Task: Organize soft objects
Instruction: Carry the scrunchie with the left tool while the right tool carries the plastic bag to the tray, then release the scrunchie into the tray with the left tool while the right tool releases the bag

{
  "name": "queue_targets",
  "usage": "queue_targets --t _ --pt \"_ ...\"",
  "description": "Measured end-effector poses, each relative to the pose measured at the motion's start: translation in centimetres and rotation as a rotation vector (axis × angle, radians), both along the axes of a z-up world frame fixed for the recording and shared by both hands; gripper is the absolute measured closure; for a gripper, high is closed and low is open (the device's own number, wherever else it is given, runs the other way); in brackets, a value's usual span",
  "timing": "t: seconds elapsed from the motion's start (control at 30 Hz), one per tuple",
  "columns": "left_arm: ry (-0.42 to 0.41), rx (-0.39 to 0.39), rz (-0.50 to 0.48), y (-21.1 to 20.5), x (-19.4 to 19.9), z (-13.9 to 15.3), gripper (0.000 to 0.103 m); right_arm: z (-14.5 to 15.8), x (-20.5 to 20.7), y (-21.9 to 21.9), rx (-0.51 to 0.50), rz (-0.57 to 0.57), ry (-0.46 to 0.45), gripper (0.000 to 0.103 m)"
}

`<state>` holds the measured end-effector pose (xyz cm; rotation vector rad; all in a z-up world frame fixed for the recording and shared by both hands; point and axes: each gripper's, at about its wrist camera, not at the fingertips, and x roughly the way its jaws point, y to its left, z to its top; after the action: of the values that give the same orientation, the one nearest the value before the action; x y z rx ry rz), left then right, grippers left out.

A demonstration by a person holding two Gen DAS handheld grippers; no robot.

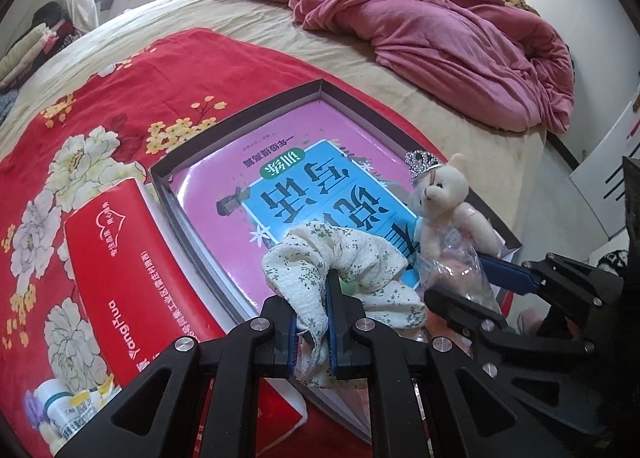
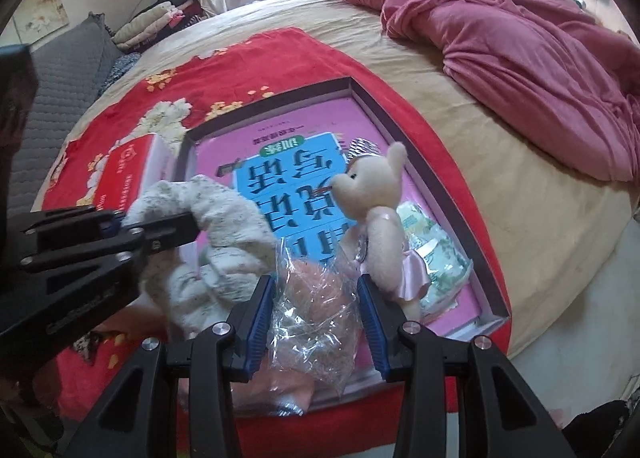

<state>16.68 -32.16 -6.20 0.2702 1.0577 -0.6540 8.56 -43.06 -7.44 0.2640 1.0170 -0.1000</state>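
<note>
My left gripper (image 1: 311, 278) is shut on a white floral cloth (image 1: 340, 254), held over the near edge of a shallow grey box (image 1: 240, 114). The cloth also shows in the right wrist view (image 2: 224, 226), with the left gripper (image 2: 192, 224) on it. My right gripper (image 2: 316, 282) is open around a crinkled clear plastic bag (image 2: 316, 314) with something pink inside. It shows in the left wrist view (image 1: 460, 278) too. A small cream teddy bear (image 2: 380, 218) with a silver tiara (image 1: 422, 162) stands in the box beside the bag.
The box holds a pink and blue book (image 1: 300, 186) and a green-white packet (image 2: 432, 254). A red tissue pack (image 1: 124, 278) lies left of the box on a red floral blanket (image 1: 120, 98). A crumpled pink duvet (image 1: 420, 26) covers the far bed. A small bottle (image 1: 68, 414) lies near left.
</note>
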Motion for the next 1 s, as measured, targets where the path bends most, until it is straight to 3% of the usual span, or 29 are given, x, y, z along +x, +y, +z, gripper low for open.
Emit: queue_targets --t 0.37,0.83,1.0 --pt "0.012 0.002 0.005 -0.1 0.8 -0.6 0.091 -0.8 -0.7 0.2 0.021 0.008 -0.018 0.058" --pt "0.041 -0.002 -0.036 -1.4 0.2 -1.0 0.090 2.5 -2.8 -0.9 0.005 -0.033 -0.113 0.057" --pt "0.046 -0.007 -0.048 -1.7 -0.2 -1.1 0.085 3.4 -3.7 -1.9 0.012 -0.063 -0.131 0.057"
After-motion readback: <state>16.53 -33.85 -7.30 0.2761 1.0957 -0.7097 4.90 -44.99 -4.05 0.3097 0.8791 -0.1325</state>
